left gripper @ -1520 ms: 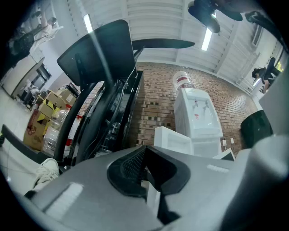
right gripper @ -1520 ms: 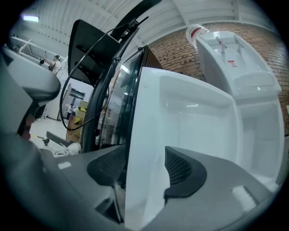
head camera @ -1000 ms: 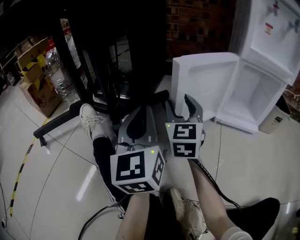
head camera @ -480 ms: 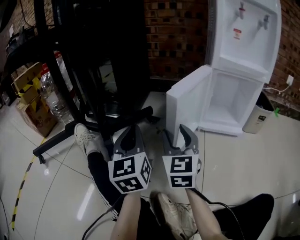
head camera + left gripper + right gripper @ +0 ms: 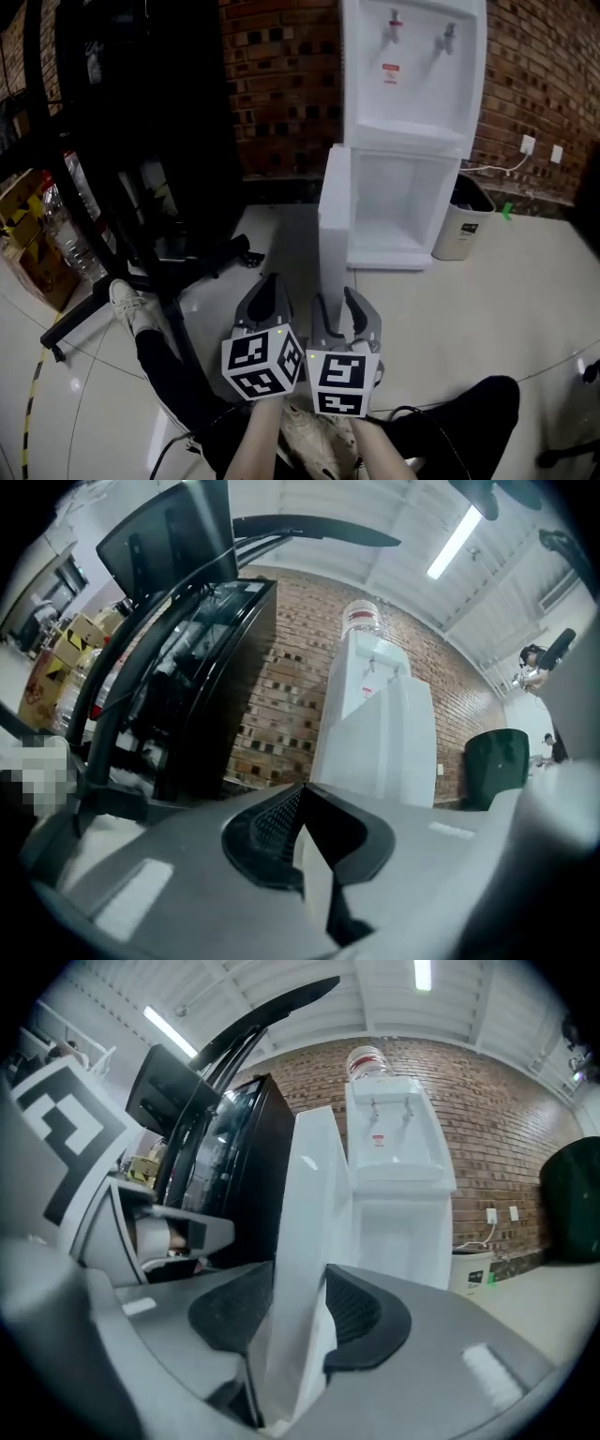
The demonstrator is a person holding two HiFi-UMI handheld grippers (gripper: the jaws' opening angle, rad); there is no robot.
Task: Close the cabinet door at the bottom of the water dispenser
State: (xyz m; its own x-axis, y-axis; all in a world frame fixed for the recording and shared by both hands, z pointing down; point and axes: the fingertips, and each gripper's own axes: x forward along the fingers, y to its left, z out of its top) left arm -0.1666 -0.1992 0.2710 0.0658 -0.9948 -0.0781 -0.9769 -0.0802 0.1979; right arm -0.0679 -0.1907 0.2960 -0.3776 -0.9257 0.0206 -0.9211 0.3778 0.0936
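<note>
Fingers (image 5: 361, 1312) of right gripper (image 5: 336, 302) part open, just closing, level, framing cabinet door (image 5: 333, 216) edge, not pressing; left gripper (image 5: 272, 283) closed empty, level, left of door.

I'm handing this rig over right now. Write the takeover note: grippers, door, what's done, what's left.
Left gripper: shut, empty, beside the right one.
Right gripper: jaws apart, just been closing, with the free edge of the cabinet door between them; no firm grip visible yet.
Door: swung wide open, edge-on toward us, at the base of the water dispenser; compartment looks empty.
Done: approach only.
Left: probably swing the door across and press it shut.
</note>
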